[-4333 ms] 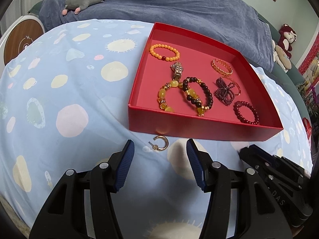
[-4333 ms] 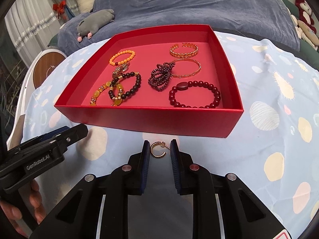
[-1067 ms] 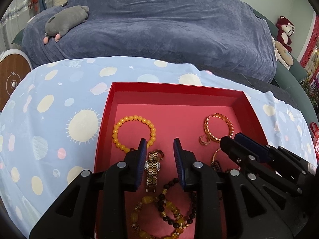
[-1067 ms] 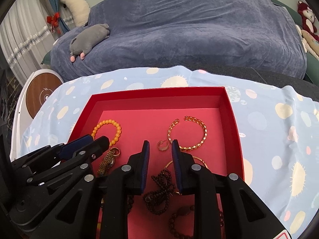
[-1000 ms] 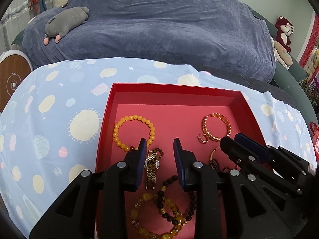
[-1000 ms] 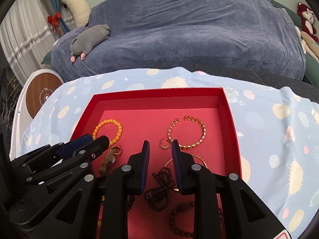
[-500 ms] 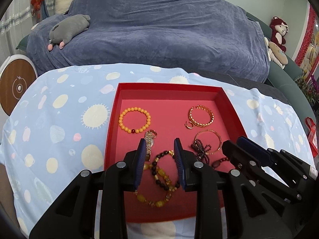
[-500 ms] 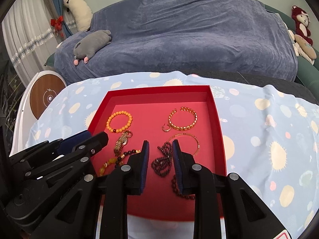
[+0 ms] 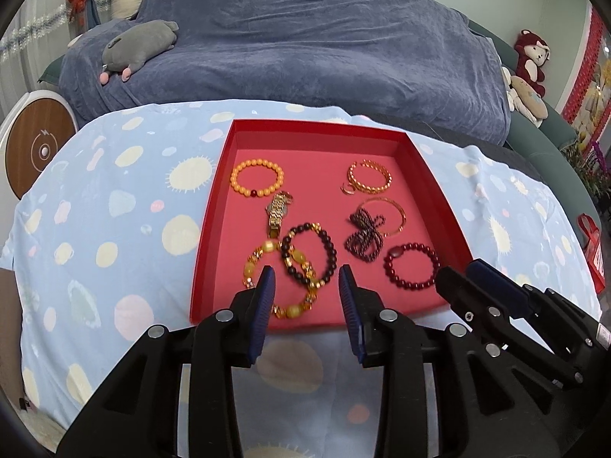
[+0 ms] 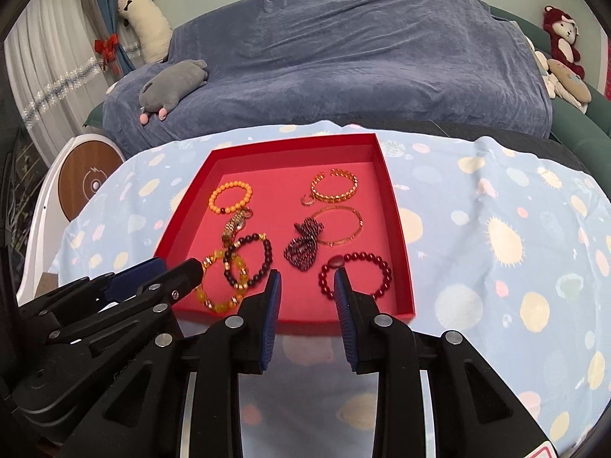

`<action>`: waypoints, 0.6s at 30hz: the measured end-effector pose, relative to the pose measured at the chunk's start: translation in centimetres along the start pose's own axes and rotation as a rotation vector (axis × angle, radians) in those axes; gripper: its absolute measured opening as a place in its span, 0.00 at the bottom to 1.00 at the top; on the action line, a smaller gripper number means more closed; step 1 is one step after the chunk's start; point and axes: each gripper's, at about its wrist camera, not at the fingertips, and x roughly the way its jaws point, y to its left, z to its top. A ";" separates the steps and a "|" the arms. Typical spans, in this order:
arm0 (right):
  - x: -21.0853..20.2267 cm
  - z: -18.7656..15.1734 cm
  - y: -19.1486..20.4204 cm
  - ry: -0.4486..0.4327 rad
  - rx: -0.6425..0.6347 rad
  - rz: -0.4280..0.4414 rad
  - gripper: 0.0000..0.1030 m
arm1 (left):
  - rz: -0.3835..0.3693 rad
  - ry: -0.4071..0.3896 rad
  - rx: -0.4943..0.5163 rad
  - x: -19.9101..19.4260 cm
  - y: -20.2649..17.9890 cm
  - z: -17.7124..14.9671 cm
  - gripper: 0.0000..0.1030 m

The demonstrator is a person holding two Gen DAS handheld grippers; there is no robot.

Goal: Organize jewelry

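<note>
A red tray (image 9: 214, 206) sits in the middle of the left wrist view on a pale blue spotted cloth (image 9: 95, 229), and all the jewelry lies inside it. At the tray's upper left is an orange bead bracelet (image 9: 257, 181), with a gold watch (image 9: 277, 212) just below it. A gold chain bracelet (image 9: 369, 177) lies at the upper right with a small hoop earring (image 9: 347, 189) touching its lower left edge. A dark red bead bracelet (image 9: 410, 271) rests at the lower right.

The left gripper (image 9: 305, 286), low in the frame, has its jaws opening with nothing between them. In the right wrist view the right gripper (image 10: 307, 286) is likewise opening and empty, over the tray's near edge.
</note>
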 end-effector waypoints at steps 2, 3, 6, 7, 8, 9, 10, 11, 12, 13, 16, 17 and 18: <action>-0.2 -0.7 -0.1 0.002 0.002 -0.009 0.28 | 0.004 0.004 0.005 0.0 -0.2 -0.6 0.32; -0.3 -0.9 -0.1 0.003 0.005 -0.011 0.28 | 0.007 0.005 0.006 -0.1 -0.2 -0.8 0.32; -0.5 -1.8 -0.2 0.006 0.011 -0.026 0.28 | 0.013 0.008 0.008 -0.2 -0.3 -1.6 0.32; -0.5 -1.9 -0.2 0.006 0.008 -0.032 0.29 | 0.014 0.012 0.010 -0.1 -0.3 -1.8 0.32; -0.5 -2.2 -0.1 0.005 0.003 -0.042 0.29 | 0.018 0.013 0.014 -0.2 -0.2 -2.1 0.33; -0.5 -2.3 -0.1 0.006 0.000 -0.048 0.31 | 0.024 0.012 0.018 -0.2 -0.2 -2.4 0.33; -0.5 -2.6 0.0 0.008 0.000 -0.054 0.34 | 0.028 0.013 0.019 -0.2 -0.2 -2.6 0.33; -0.5 -2.8 -0.1 0.010 0.002 -0.057 0.34 | 0.031 0.016 0.017 -0.1 0.0 -2.7 0.35; -0.5 -2.9 -0.1 0.012 0.004 -0.056 0.36 | 0.033 0.018 0.012 -0.1 0.2 -2.9 0.36; -0.5 -3.0 -0.2 0.013 0.006 -0.056 0.37 | 0.034 0.020 0.006 -0.1 0.4 -2.9 0.39; -0.6 -3.0 -0.3 0.008 0.009 -0.064 0.42 | 0.039 0.016 -0.009 -0.2 0.8 -3.2 0.43; -0.7 -3.0 -0.3 0.005 0.007 -0.067 0.43 | 0.041 0.016 -0.011 -0.2 0.9 -3.2 0.45; -0.7 -2.9 -0.2 0.002 0.004 -0.071 0.44 | 0.044 0.015 -0.013 -0.3 1.0 -3.3 0.46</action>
